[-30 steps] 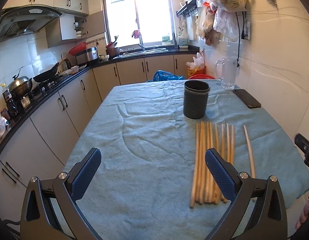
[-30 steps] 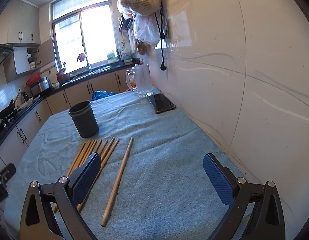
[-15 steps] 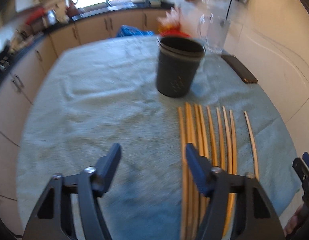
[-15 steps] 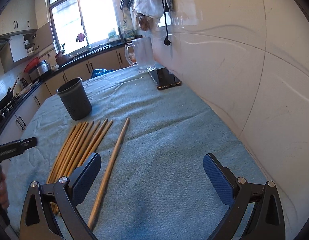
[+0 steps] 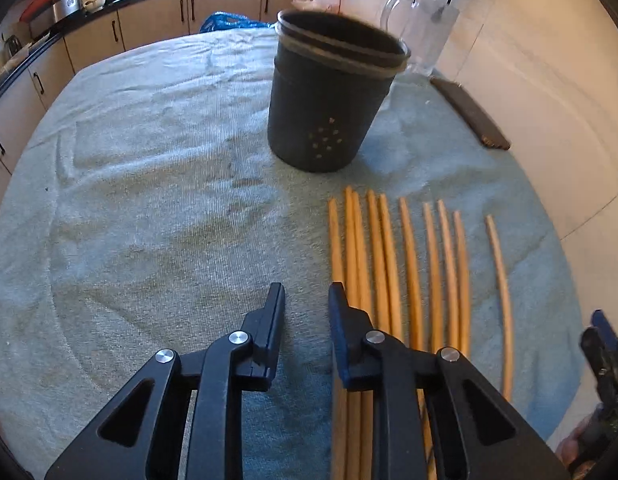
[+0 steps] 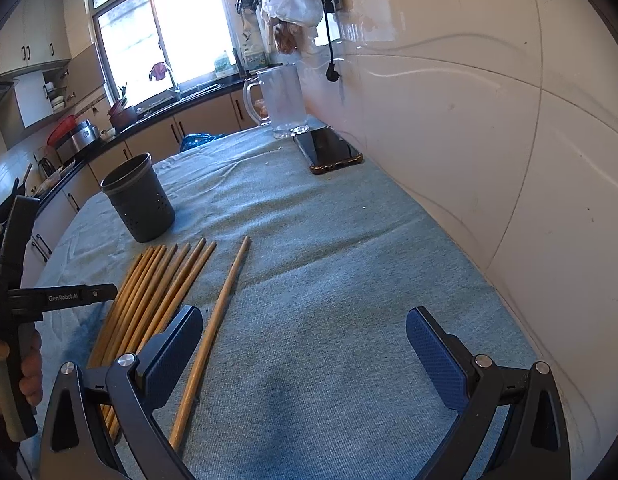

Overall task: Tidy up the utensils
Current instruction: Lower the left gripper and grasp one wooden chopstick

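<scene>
A: We see the chopsticks (image 5: 393, 268) lying side by side on the blue cloth (image 5: 157, 216), right of centre in the left wrist view, tips toward the holder (image 5: 329, 96). One stick (image 5: 499, 280) lies apart, to the right of the bundle.

B: In the right wrist view we find the same bundle (image 6: 157, 292) at lower left, the lone stick (image 6: 217, 320) just right of it, and the holder (image 6: 139, 200) upright past the tips at left, not touching them.

A: Our left hand-held gripper (image 5: 305, 320) sits low at bottom centre, its jaws drawn close with only a narrow gap. The right finger (image 5: 343, 340) overlaps the leftmost sticks; we cannot tell whether anything is pinched.

B: Our right hand-held gripper (image 6: 305, 344) is spread wide over bare cloth and holds nothing. Its left finger (image 6: 173, 352) lies over the bundle's near ends, beside the lone stick.

A: Farther out, a phone (image 6: 329, 150) rests near the wall at upper centre of the right view, with a glass mug (image 6: 279, 104) just behind it.

B: The left view shows that mug (image 5: 421, 28) blurred behind the holder, and the phone (image 5: 469, 116) at right.
</scene>
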Available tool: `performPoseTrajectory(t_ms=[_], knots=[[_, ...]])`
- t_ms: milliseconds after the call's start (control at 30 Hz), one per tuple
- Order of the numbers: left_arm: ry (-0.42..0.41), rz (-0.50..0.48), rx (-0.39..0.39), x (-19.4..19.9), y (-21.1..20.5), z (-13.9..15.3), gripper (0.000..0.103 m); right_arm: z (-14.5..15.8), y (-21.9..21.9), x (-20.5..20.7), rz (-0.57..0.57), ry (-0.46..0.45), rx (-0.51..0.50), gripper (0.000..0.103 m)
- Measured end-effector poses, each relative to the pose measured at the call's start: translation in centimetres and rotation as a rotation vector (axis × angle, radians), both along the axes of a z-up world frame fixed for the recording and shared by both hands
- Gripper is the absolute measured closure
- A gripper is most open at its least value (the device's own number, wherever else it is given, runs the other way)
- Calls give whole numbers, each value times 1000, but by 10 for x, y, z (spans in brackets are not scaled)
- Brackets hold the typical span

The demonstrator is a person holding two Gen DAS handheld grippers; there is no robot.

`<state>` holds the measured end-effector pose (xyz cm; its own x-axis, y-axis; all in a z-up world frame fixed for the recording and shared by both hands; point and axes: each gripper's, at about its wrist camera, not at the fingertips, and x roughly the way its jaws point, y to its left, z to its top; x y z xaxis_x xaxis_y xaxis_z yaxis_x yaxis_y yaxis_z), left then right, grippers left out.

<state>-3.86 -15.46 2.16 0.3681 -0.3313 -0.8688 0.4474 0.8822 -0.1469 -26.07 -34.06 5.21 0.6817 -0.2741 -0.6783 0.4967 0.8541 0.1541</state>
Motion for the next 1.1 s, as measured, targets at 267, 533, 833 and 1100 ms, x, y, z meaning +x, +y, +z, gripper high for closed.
performPoseTrajectory(t_ms=[267,533,833,1100], knots=[[-22,-64,47,-2,-17,0,81,-4,5,8,12,14,-1,0],[-44,-75,138,3,-37,-4,87,-6,14,22,53,45,-20,0],[67,9,72,23,-3,-2,95,-8,1,64,192,141,137,19],[128,6,68,38,0,-1,95,-34,-7,131,234,389,197,48]])
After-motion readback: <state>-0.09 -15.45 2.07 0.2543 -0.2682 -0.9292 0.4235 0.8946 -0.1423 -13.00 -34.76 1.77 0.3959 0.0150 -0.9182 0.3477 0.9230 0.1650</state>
